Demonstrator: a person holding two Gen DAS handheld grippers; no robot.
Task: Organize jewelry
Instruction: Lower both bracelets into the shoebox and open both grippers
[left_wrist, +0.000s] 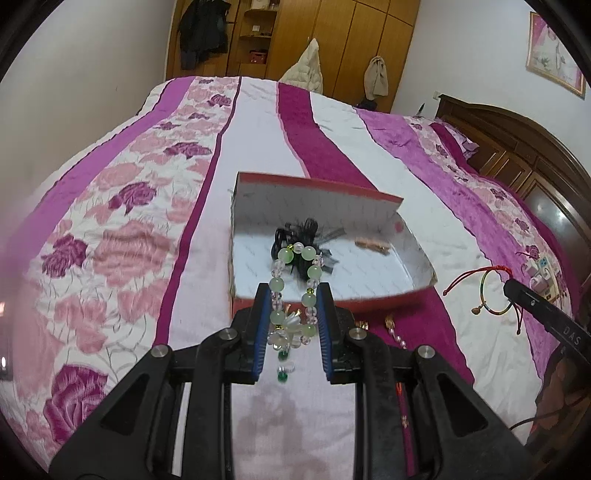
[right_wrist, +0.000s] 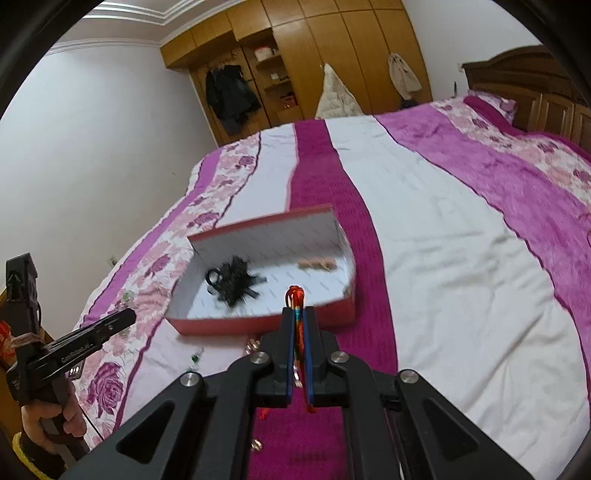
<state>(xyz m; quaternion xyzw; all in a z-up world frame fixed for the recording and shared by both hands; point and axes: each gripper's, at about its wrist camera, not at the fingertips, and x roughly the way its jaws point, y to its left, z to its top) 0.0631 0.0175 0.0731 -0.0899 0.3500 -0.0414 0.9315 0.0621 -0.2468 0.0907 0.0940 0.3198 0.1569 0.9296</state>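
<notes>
left gripper (left_wrist: 291, 301) grips green bead bracelet (left_wrist: 295, 291); right gripper (right_wrist: 298, 319) seemingly pinches red cord bracelet (right_wrist: 298, 317)

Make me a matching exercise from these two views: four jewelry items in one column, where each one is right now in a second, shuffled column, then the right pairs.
Column 1
1. green bead bracelet
2. red cord bracelet
3. black feathery hair piece
4. tan clip-like piece

Column 2
A. on the floor of the red box, toward its right end
B. between the pads of the left claw
C. pinched in the right claw
D. on the floor of the red box, toward its left end

Pairs: 1-B, 2-C, 3-D, 4-A
</notes>
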